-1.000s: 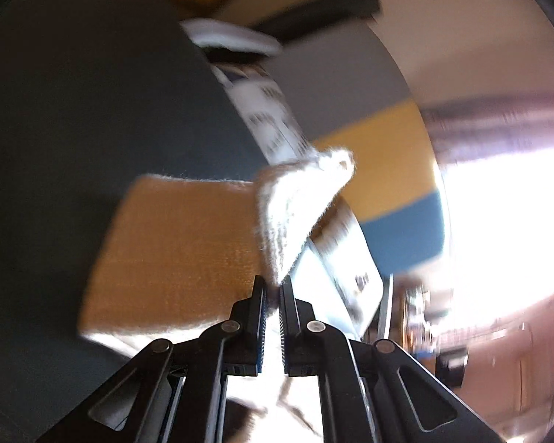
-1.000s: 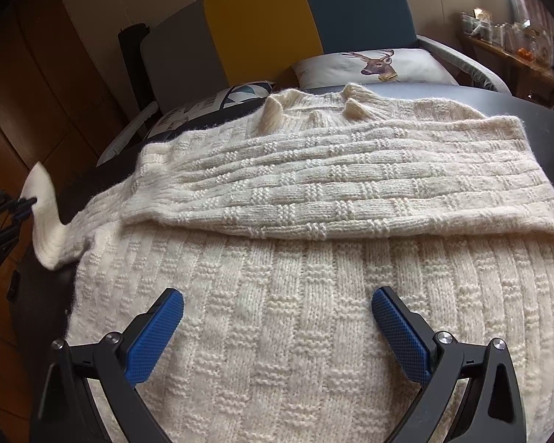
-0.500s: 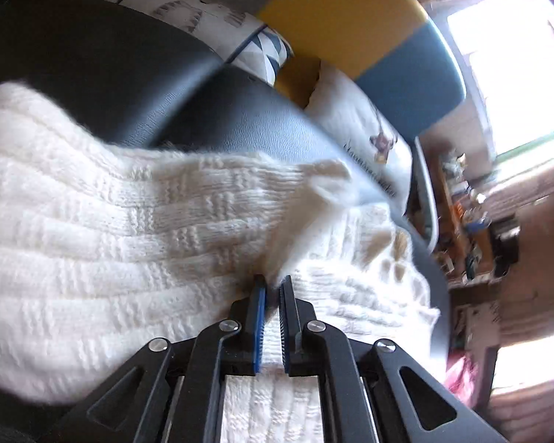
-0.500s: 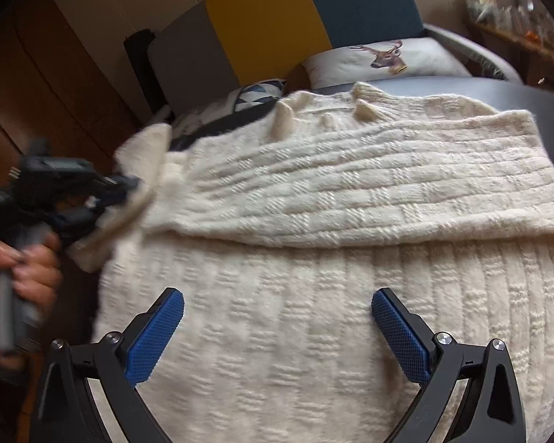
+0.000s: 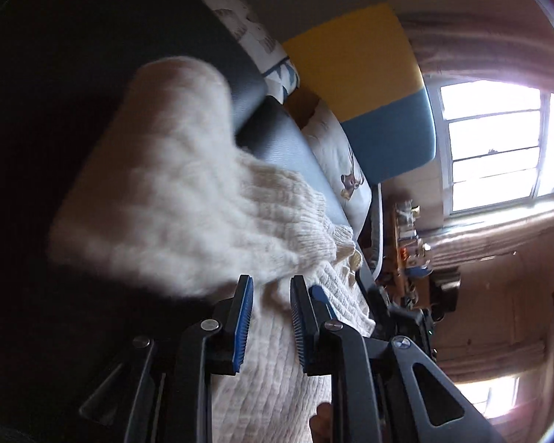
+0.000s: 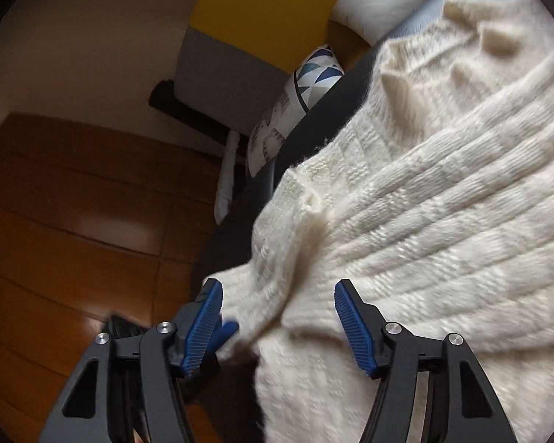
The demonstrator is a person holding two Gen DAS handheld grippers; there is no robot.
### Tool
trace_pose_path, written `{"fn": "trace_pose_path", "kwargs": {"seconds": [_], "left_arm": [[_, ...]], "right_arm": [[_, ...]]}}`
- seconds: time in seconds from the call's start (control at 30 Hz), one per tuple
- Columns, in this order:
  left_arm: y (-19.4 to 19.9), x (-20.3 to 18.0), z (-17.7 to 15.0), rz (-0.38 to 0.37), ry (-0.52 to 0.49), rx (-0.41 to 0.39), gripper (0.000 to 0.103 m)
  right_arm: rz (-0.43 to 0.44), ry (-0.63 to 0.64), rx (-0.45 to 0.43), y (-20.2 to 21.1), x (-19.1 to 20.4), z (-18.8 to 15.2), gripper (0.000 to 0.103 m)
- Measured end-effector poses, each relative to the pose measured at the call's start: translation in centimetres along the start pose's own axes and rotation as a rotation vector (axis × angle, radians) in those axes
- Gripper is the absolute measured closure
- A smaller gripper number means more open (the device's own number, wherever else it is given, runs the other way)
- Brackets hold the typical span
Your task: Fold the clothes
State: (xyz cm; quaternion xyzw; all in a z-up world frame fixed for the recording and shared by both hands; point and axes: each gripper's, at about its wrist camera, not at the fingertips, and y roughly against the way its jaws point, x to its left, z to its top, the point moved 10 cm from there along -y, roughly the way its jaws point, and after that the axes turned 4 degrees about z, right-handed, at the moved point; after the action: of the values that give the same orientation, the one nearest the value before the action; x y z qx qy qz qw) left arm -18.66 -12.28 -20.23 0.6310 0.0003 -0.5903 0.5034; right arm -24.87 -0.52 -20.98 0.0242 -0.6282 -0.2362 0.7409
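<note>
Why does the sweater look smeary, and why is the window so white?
Left wrist view: the sleeve is blurred by motion, the window is blown out by daylight, and the left side is very dark. Right wrist view: the sweater is sharp higher up but smeared near the jaws.

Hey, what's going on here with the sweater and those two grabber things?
A person is folding a cream chunky-knit sweater spread on a dark padded surface, working a handheld gripper in each hand. The left gripper has its jaws a little apart over the knit, beside a raised, blurred sleeve. The right gripper hangs wide open over the sweater's edge, gripping nothing.
</note>
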Motion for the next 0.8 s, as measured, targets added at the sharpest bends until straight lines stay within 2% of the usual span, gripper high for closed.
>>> {"fn": "trace_pose_path", "kwargs": {"seconds": [0.1, 0.23, 0.3, 0.33, 0.37, 0.47, 0.63, 0.8], "left_arm": [[1.0, 0.8, -0.3, -0.034, 0.023, -0.011, 0.084], [2.2, 1.8, -0.7, -0.076, 0.049, -0.024, 0.084], [0.9, 1.1, -1.0, -0.063, 0.014, -0.007, 0.084], [0.2, 0.8, -1.2, -0.057, -0.004, 0.002, 0.084], [-0.4, 0.4, -1.3, -0.051, -0.022, 0.010, 0.084], [-2.4, -0.5, -1.7, -0.031, -0.070, 0.035, 0.084], [-4.2, 0.7, -0.9, 0.002, 0.008, 0.024, 0.084], [-4.4, 1.1, -0.1, 0.007, 0.067, -0.009, 0.084]], "right_arm": [[0.027, -0.042, -0.016, -1.6, -0.1, 0.4, 0.048], [0.010, -0.046, -0.033, -3.5, 0.1, 1.1, 0.054], [-0.028, -0.025, -0.025, -4.4, 0.1, 1.4, 0.070], [-0.080, -0.003, -0.004, -5.1, -0.2, 1.4, 0.080], [-0.139, 0.021, 0.021, -5.8, -0.7, 1.3, 0.096], [-0.218, 0.127, 0.057, -6.6, 0.4, 1.6, 0.096], [-0.272, 0.371, 0.082, -6.6, 6.1, 2.9, 0.096], [-0.277, 0.541, 0.047, -5.6, 12.9, 4.7, 0.096]]}}
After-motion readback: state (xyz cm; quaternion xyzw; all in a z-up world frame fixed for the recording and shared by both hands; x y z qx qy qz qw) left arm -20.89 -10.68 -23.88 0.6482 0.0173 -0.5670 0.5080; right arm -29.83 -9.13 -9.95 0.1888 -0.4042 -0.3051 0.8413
